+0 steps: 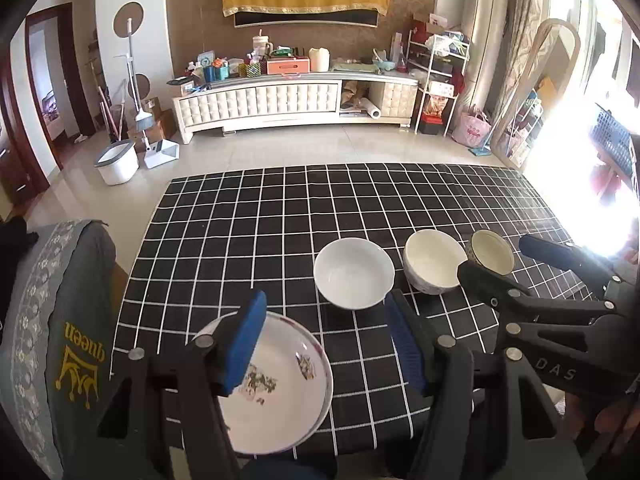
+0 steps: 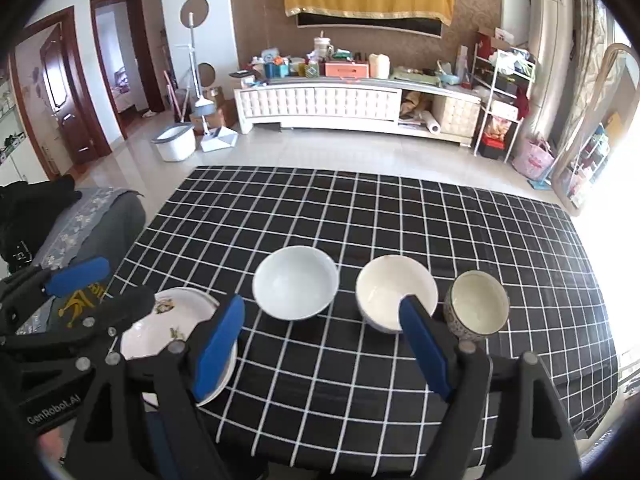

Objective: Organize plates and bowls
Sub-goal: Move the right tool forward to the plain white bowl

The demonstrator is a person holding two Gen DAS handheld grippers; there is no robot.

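Note:
A black grid-patterned tablecloth (image 1: 280, 216) covers the table. On it from left to right stand a white floral plate (image 1: 288, 384), a white bowl (image 1: 352, 272), a cream bowl (image 1: 432, 260) and a small patterned bowl (image 1: 492, 250). My left gripper (image 1: 324, 340) is open and empty, above the plate's right edge. My right gripper (image 2: 320, 344) is open and empty, hovering short of the white bowl (image 2: 296, 286) and cream bowl (image 2: 394, 292). The plate (image 2: 172, 328) and small bowl (image 2: 476, 304) lie to either side. The left gripper (image 2: 100, 284) shows over the plate, and the right gripper (image 1: 504, 256) by the small bowl.
A grey cushioned chair (image 1: 52, 320) stands at the table's left. Beyond the table's far edge is tiled floor (image 2: 340, 148), a white TV cabinet (image 2: 340, 100), a mop bucket (image 2: 176, 142) and a wire shelf (image 2: 500, 92).

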